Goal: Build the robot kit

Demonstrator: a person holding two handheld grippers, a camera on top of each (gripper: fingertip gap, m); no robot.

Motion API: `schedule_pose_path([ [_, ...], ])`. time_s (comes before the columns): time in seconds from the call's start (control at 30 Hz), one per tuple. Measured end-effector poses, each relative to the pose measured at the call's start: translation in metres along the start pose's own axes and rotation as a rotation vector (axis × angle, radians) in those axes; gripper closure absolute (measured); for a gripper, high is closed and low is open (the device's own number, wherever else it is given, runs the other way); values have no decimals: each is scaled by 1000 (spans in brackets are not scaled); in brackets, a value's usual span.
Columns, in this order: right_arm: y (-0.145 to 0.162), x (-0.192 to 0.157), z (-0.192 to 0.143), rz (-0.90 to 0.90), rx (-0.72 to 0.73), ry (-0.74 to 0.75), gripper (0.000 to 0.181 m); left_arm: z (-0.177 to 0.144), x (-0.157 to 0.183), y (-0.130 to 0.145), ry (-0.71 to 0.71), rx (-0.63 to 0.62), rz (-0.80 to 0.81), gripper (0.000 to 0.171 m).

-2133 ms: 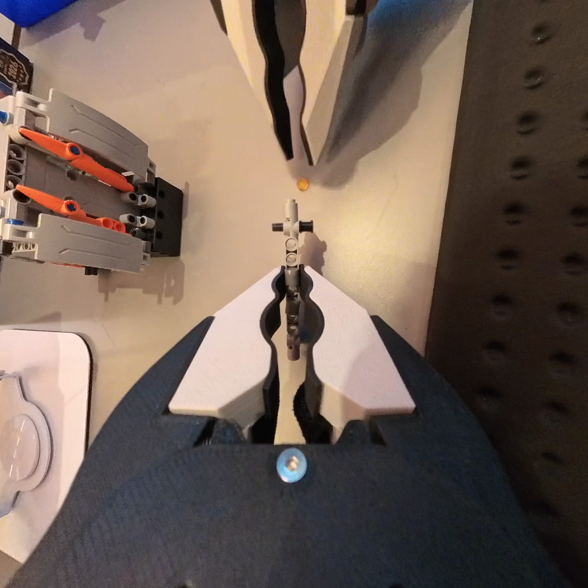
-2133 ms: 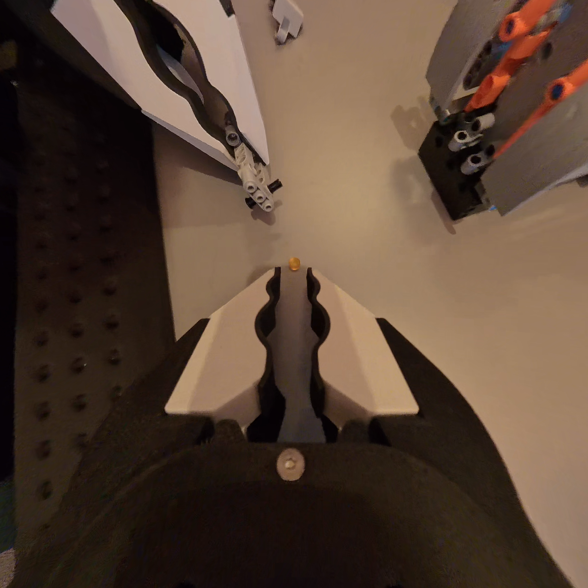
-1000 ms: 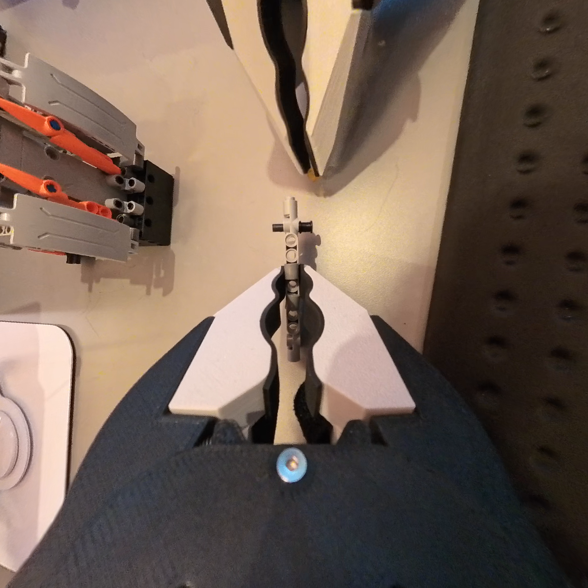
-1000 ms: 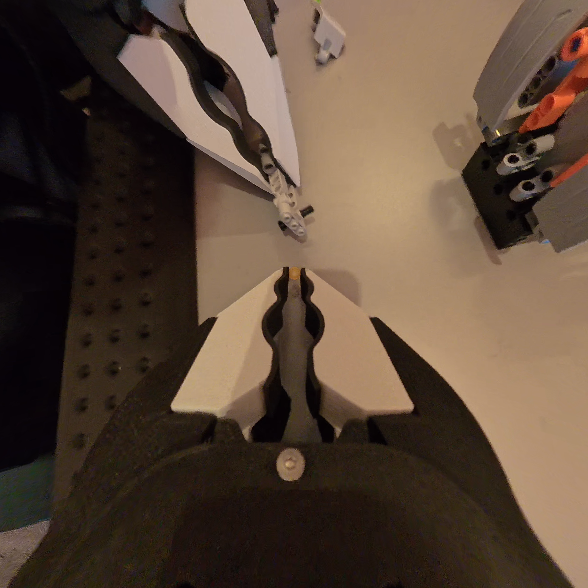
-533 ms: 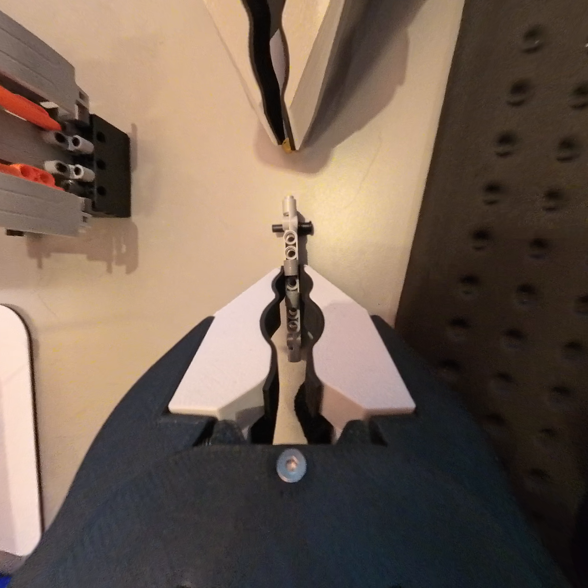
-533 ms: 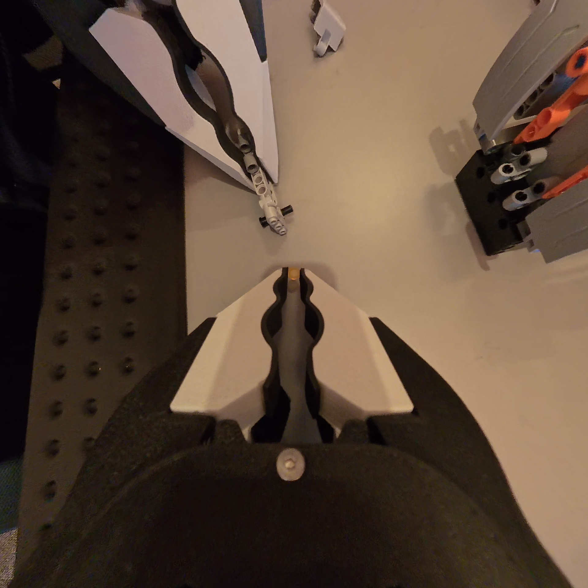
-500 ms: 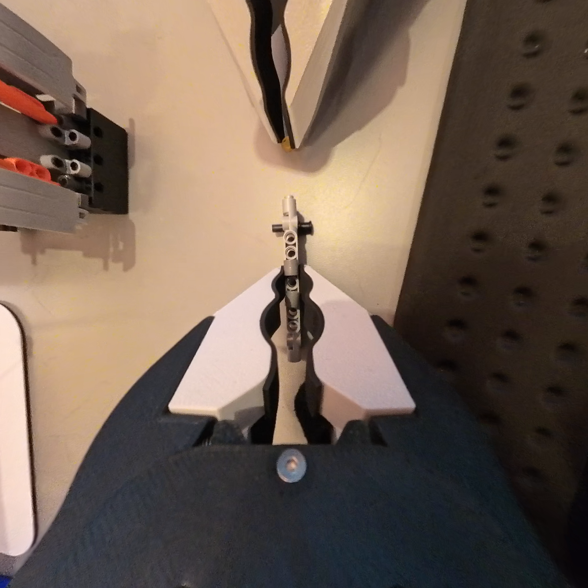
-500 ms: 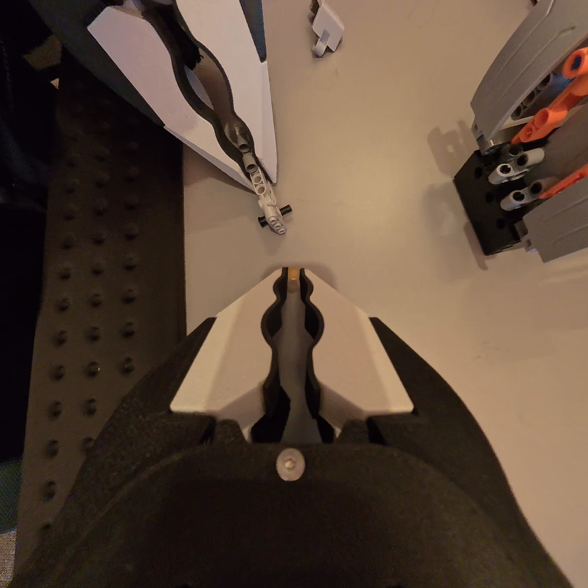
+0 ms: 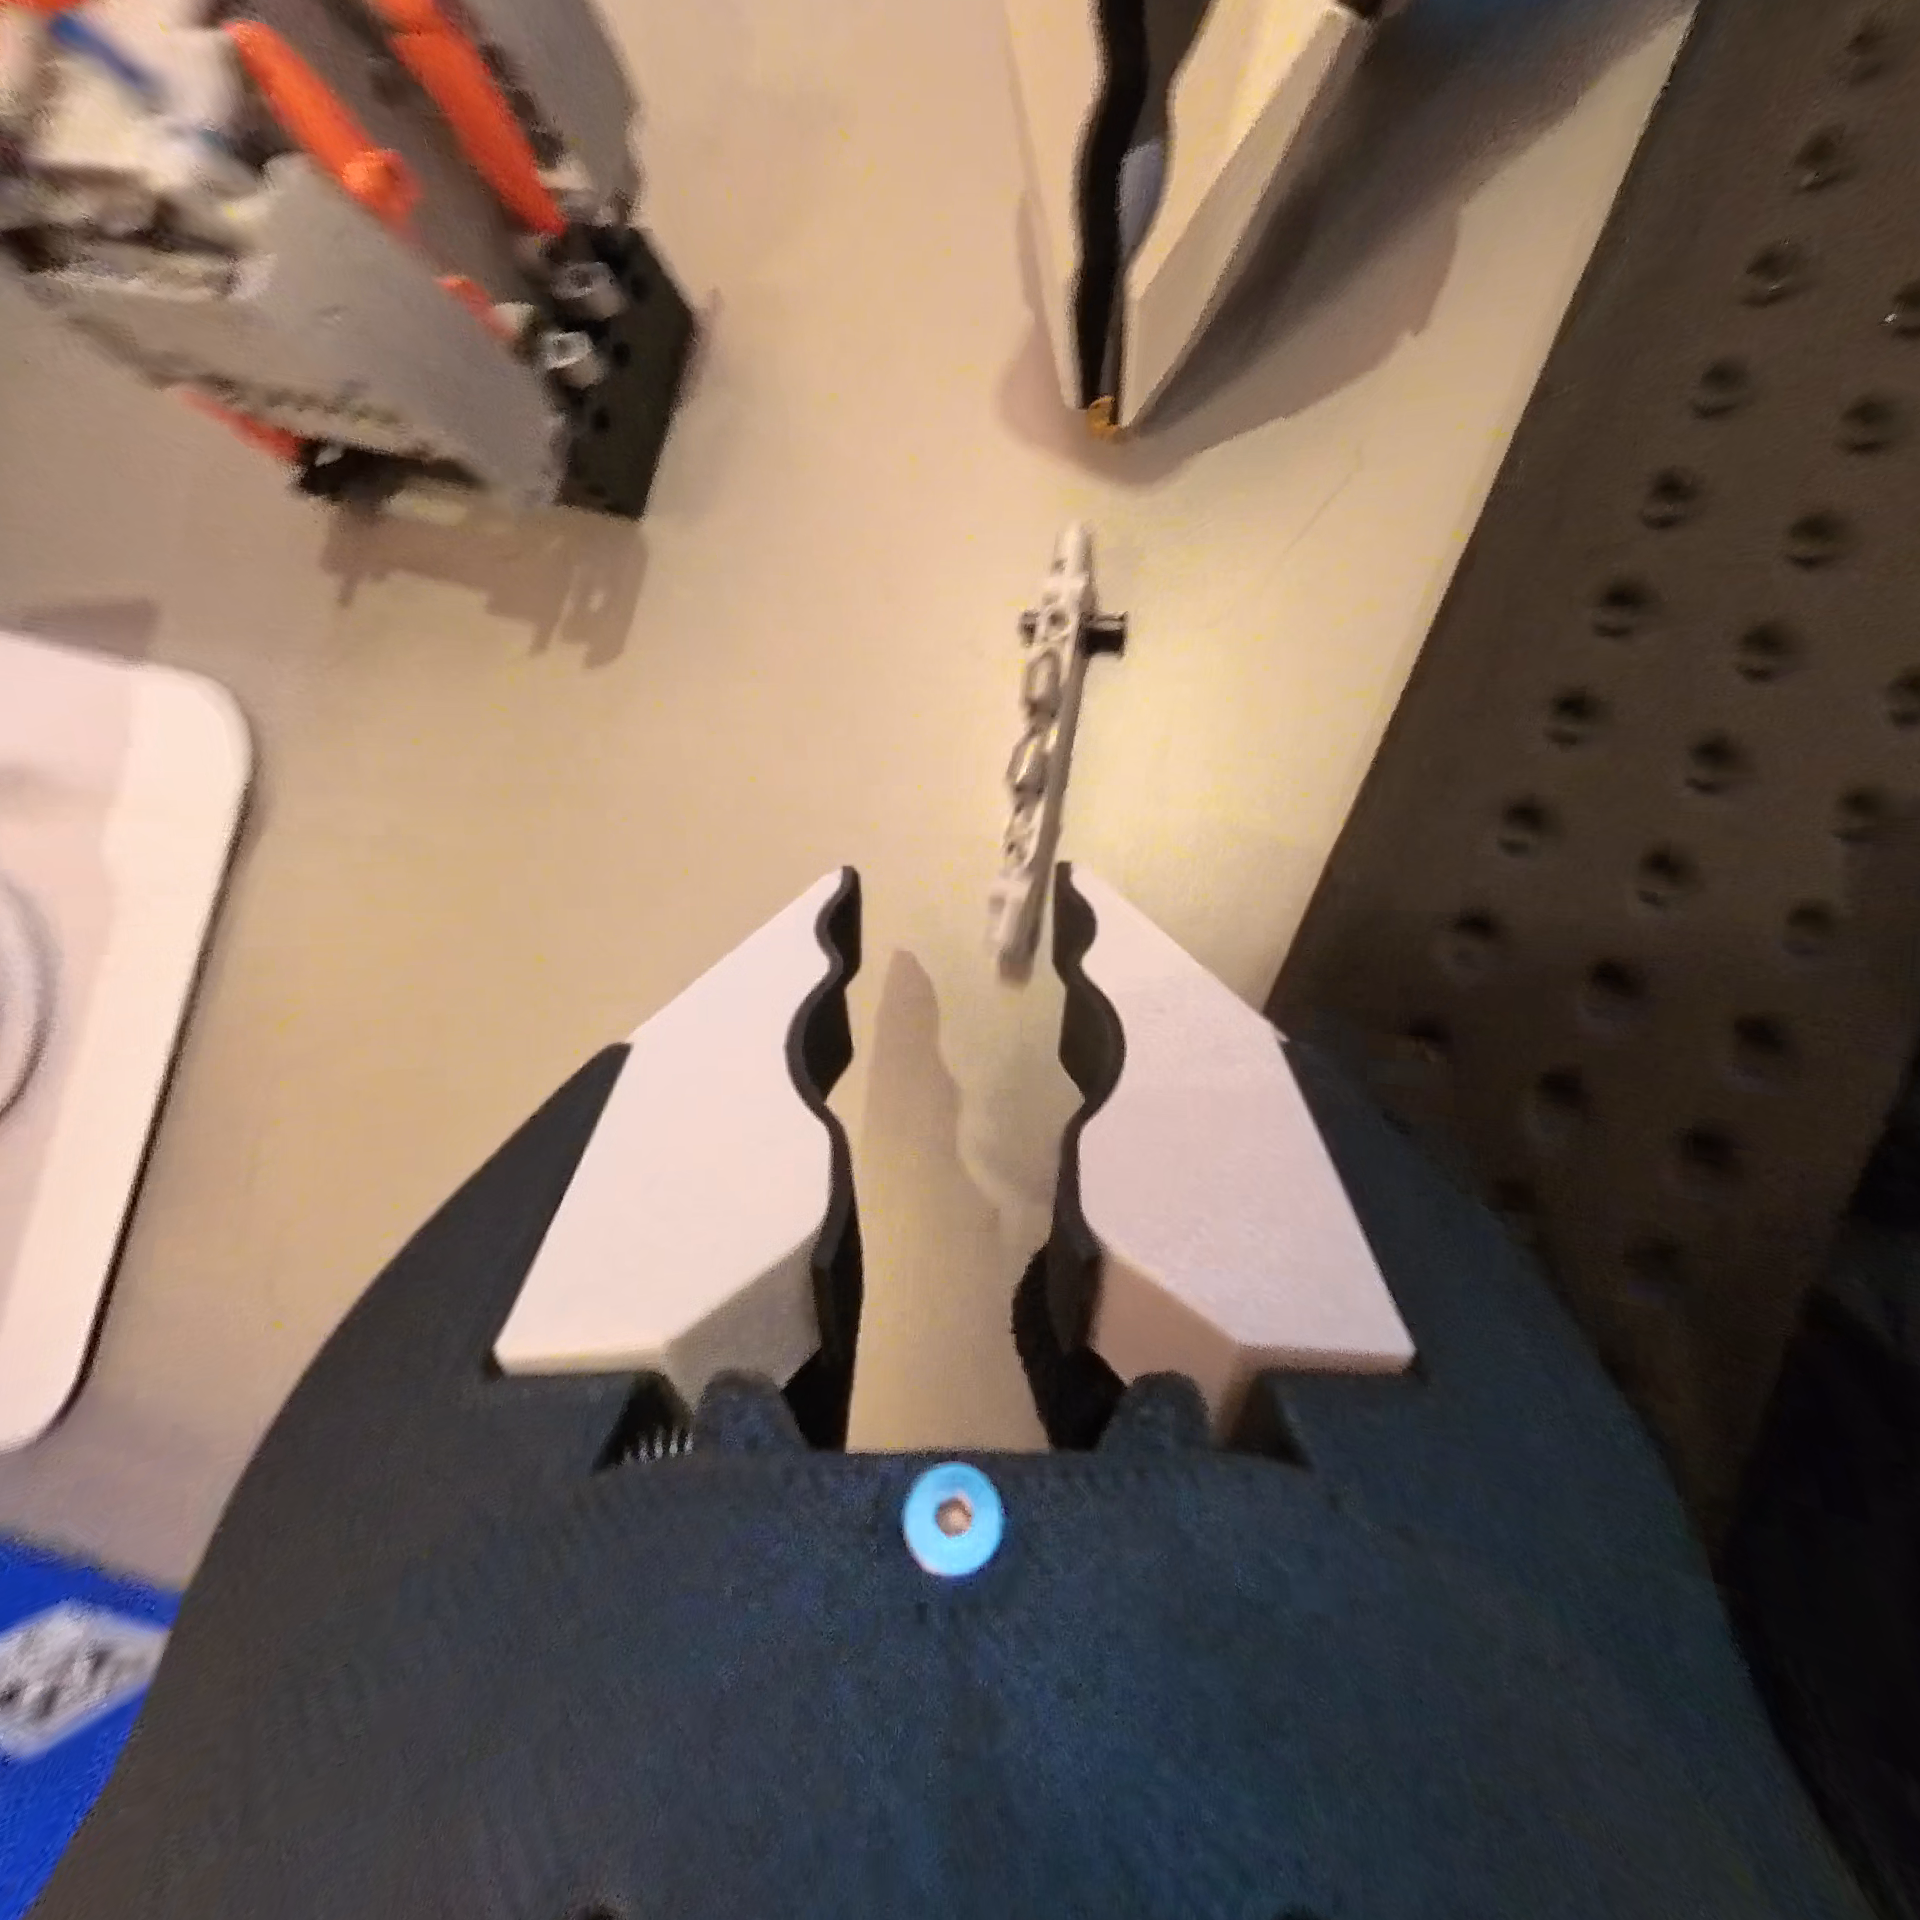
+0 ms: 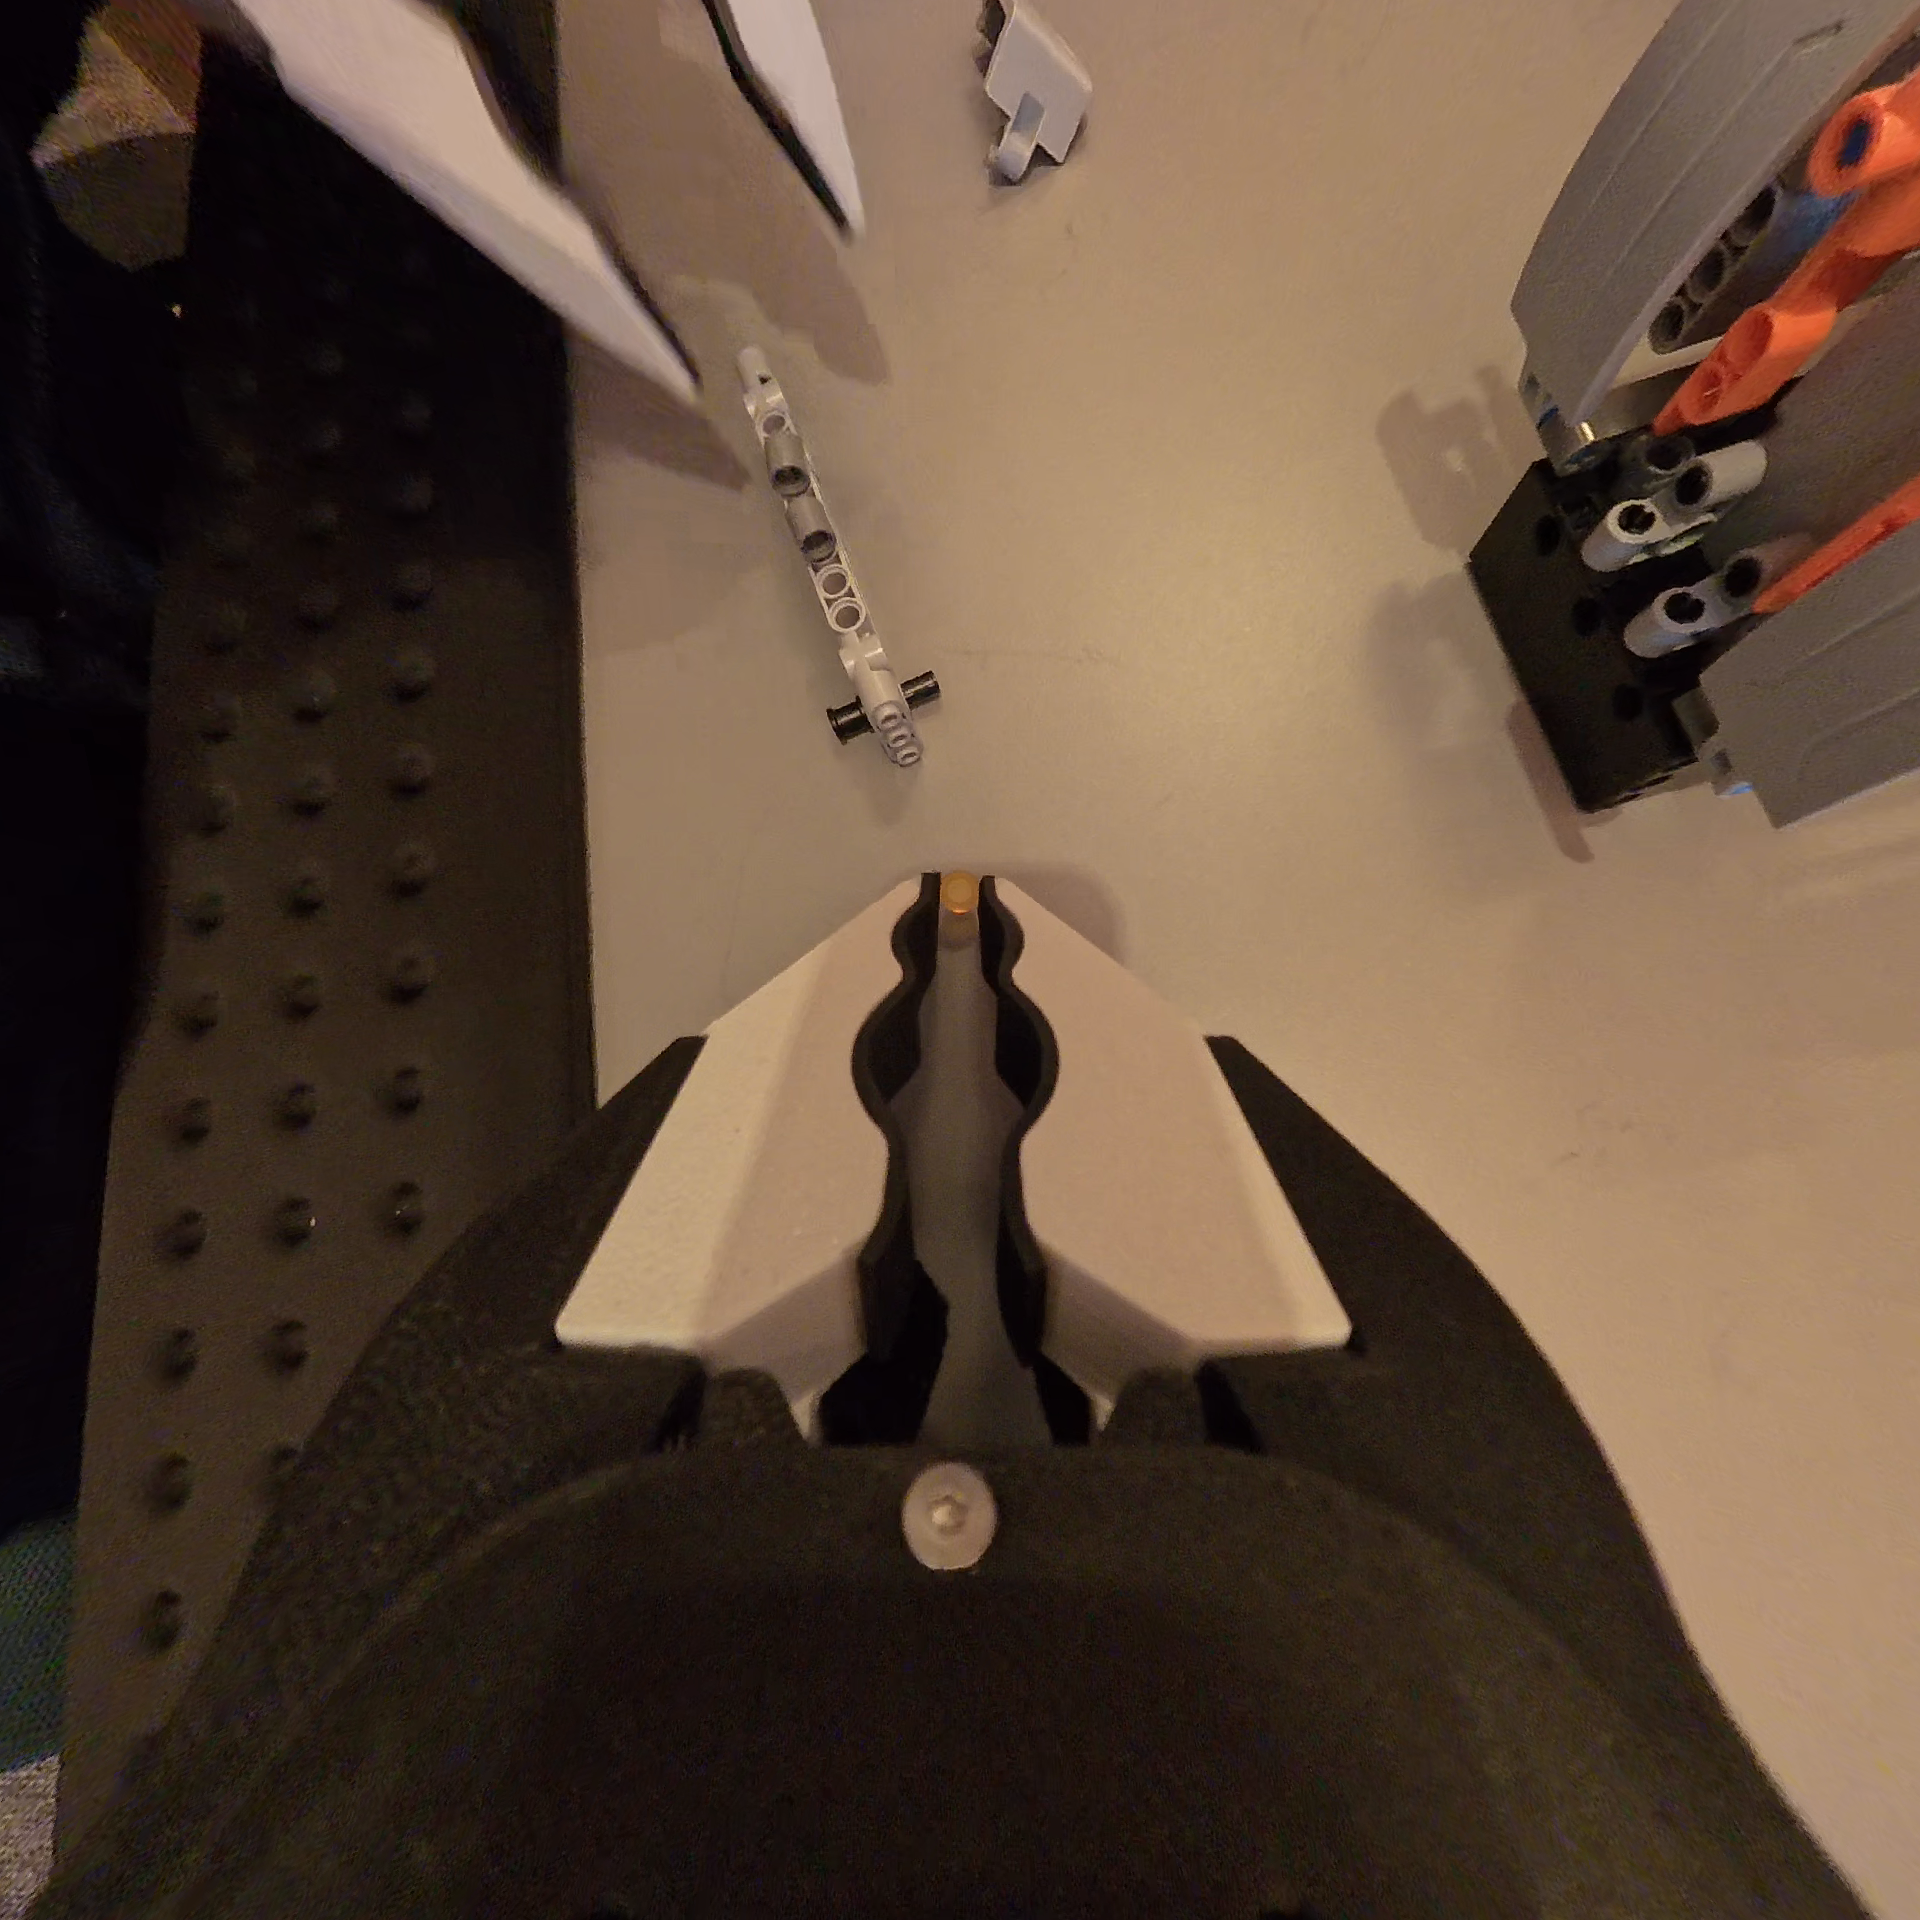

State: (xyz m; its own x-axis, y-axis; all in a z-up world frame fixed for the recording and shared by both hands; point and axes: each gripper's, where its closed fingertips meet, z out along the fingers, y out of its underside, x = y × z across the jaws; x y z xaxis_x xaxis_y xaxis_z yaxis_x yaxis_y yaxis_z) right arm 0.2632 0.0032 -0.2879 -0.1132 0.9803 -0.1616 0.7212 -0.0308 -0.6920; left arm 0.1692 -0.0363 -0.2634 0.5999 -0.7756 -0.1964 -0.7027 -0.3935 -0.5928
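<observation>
My left gripper (image 9: 956,883) is open and empty. A light grey holed beam with a black cross pin (image 9: 1044,748) lies on the cream table just ahead of it, its near end between the fingertips, close to the right finger. In the right wrist view the beam (image 10: 831,561) lies free of the left gripper (image 10: 769,301), which is blurred. My right gripper (image 10: 958,883) is shut on a small orange round stud (image 10: 958,891) at its tips. It also shows in the left wrist view (image 9: 1101,410), just beyond the beam's far end.
A grey, orange and black brick model (image 9: 416,260) stands to the left, and shows at the right of the right wrist view (image 10: 1714,520). A small grey piece (image 10: 1029,94) lies beyond. A black studded mat (image 9: 1662,727) borders the table. A white tray (image 9: 104,935) and a blue box (image 9: 62,1662) sit near left. Spacing between my two grippers at the tips: around 11 cm.
My left gripper has opened and let go of the grey beam, which now lies on the table, and has drawn back. My right gripper still holds the orange stud.
</observation>
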Motion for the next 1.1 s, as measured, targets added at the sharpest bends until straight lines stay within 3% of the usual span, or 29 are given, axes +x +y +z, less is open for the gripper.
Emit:
schedule_pose_path([
  [0.07,1,0,0,0,-2,1,176,-28,-15,18,-70,2,-67,142],
  [0.2,2,0,3,-10,-3,0,176,-60,-51,89,-219,-176,-229,144],
  [0.3,1,0,2,-11,2,2,176,-62,-60,121,-273,-287,-275,146],
  [0.43,1,-1,1,-8,11,-1,176,-51,-63,137,-299,-363,-302,153],
  [0.53,0,-2,0,-4,20,-10,176,-50,-67,140,-307,-367,-343,163],
  [0.73,-1,-3,-1,-3,31,-20,176,-47,-64,138,-296,-350,-330,169],
  [0.93,-1,-3,-3,-1,36,-20,176,-38,-43,120,-173,-267,-297,169],
  [1.1,-1,-3,-3,1,37,-22,176,-34,-32,109,-133,-215,-247,153],
])
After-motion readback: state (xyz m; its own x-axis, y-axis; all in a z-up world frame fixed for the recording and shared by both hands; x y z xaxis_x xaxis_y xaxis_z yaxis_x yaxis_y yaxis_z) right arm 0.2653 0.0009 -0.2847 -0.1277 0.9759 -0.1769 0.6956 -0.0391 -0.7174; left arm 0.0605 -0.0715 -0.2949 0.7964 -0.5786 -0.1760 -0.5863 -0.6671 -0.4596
